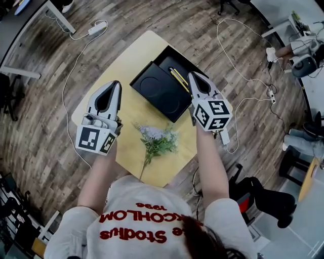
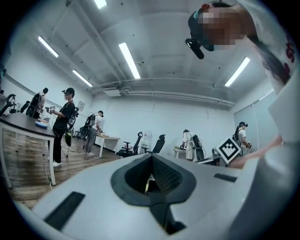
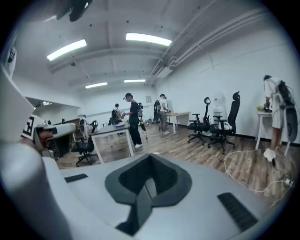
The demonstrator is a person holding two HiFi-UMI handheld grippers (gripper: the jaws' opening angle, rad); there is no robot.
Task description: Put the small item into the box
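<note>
A black box [image 1: 172,59] lies open at the far side of the small yellow table [image 1: 132,55], with thin yellow items [image 1: 178,79] inside it. Its black lid [image 1: 158,91] rests against the box's near side. A small bunch of artificial flowers [image 1: 158,140] lies on the table nearer to me, between the two grippers. My left gripper [image 1: 116,84] hovers over the table's left part, shut and empty. My right gripper [image 1: 192,76] hangs beside the box's right edge, its jaws together with nothing between them. Both gripper views look level across the room, past the shut left gripper [image 2: 151,158] and right gripper [image 3: 149,158].
White cables [image 1: 76,66] and a power strip [image 1: 97,28] trail over the wooden floor around the table. A black chair [image 1: 263,197] stands at the right, a desk leg [image 1: 58,15] at the upper left. Several people, desks and office chairs [image 3: 225,124] fill the room beyond.
</note>
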